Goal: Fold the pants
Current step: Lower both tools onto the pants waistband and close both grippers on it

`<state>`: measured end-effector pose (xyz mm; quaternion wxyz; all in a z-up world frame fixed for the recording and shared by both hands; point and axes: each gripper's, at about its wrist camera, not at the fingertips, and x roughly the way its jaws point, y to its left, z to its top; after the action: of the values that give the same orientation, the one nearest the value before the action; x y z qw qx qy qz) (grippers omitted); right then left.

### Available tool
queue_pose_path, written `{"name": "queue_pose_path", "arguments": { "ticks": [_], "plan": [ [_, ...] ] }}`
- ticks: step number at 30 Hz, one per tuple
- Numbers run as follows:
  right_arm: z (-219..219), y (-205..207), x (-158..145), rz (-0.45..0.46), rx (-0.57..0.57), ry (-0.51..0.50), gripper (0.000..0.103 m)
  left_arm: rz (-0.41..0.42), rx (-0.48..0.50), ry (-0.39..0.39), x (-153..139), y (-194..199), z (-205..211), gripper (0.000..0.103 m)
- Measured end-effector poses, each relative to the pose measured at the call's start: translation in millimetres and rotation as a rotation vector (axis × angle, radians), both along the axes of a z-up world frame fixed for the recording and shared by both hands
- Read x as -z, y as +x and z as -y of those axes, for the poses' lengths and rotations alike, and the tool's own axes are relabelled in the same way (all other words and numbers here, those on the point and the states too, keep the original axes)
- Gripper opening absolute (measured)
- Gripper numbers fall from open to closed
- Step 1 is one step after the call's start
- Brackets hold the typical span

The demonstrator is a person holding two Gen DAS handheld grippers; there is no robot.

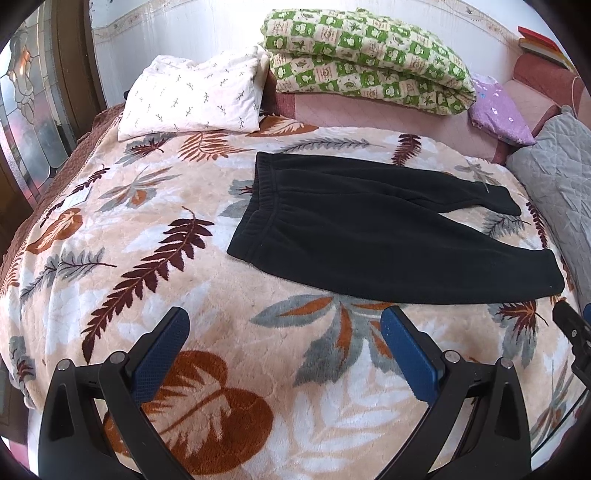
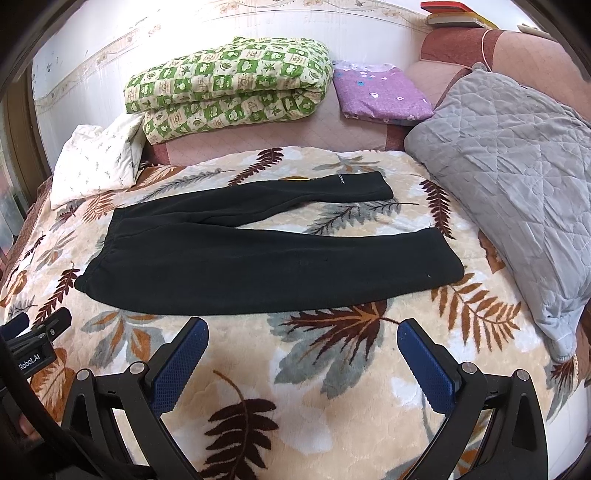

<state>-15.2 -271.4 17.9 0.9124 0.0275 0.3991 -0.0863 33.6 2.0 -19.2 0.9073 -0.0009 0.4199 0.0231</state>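
Observation:
Black fleece pants (image 1: 369,229) lie spread flat on a leaf-patterned blanket (image 1: 184,258), waistband to the left, two legs splayed to the right. They also show in the right wrist view (image 2: 258,258). My left gripper (image 1: 284,328) is open and empty, hovering over the blanket in front of the near leg. My right gripper (image 2: 303,332) is open and empty, also short of the near leg. The right gripper's tip (image 1: 570,325) shows at the left view's right edge, and the left gripper's tip (image 2: 40,328) at the right view's left edge.
At the back lie a white sprig-print pillow (image 1: 192,96), a folded green checked quilt (image 1: 369,55) and a folded purple cloth (image 2: 380,92). A grey quilted pillow (image 2: 517,177) sits at the right. Books (image 2: 458,14) rest on the headboard.

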Motion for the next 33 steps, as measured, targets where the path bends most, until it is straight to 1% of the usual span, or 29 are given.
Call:
{"name": "queue_pose_path", "arguments": {
  "ticks": [4, 7, 10, 12, 15, 19, 21, 22, 24, 26, 28, 29, 31, 33],
  "plan": [
    [10.0, 11.3, -3.0, -0.008, -0.019, 0.02, 0.103, -0.046, 0.018, 0.007, 0.0, 17.3, 0.7, 0.103],
    [22.9, 23.2, -8.8, -0.007, -0.04, 0.032, 0.103, -0.089, 0.043, -0.018, -3.3, 39.5, -3.8, 0.103],
    [46.5, 44.2, -20.8, 0.0, -0.063, 0.068, 0.103, -0.123, 0.067, -0.032, -9.4, 65.6, -9.2, 0.103],
    [62.3, 58.9, -29.7, 0.012, -0.062, 0.073, 0.103, -0.154, 0.077, -0.03, -15.0, 92.4, -14.3, 0.103],
    [94.4, 94.9, -42.4, 0.022, -0.062, 0.06, 0.103, -0.196, 0.081, -0.016, -19.1, 136.3, -24.3, 0.103],
    [130.9, 140.1, -42.6, 0.001, -0.056, 0.09, 0.103, -0.249, 0.061, -0.023, -10.9, 196.3, -41.1, 0.103],
    [148.5, 163.5, -37.2, -0.015, -0.034, 0.098, 0.102, -0.312, 0.052, -0.062, 1.7, 226.5, -51.5, 0.103],
    [157.5, 175.0, -33.5, -0.02, -0.02, 0.105, 0.102, -0.351, 0.046, -0.094, 11.1, 242.4, -57.7, 0.103],
    [172.3, 192.6, -25.8, -0.031, -0.002, 0.121, 0.102, -0.407, 0.011, -0.138, 25.7, 261.8, -68.1, 0.103],
    [186.9, 208.2, -15.7, -0.045, 0.024, 0.137, 0.102, -0.469, -0.022, -0.224, 41.4, 278.7, -78.5, 0.103],
    [197.0, 219.7, -6.0, -0.056, 0.044, 0.161, 0.102, -0.499, -0.053, -0.319, 52.6, 287.8, -85.3, 0.103],
    [200.7, 224.9, -0.9, -0.061, 0.054, 0.173, 0.102, -0.507, -0.064, -0.35, 55.7, 291.4, -86.5, 0.103],
    [206.5, 235.4, 8.5, -0.072, 0.06, 0.194, 0.102, -0.508, -0.068, -0.376, 59.2, 299.2, -85.0, 0.103],
    [209.4, 244.5, 15.9, -0.079, 0.065, 0.201, 0.102, -0.512, -0.069, -0.378, 61.4, 308.9, -81.5, 0.103]
  ]
}}
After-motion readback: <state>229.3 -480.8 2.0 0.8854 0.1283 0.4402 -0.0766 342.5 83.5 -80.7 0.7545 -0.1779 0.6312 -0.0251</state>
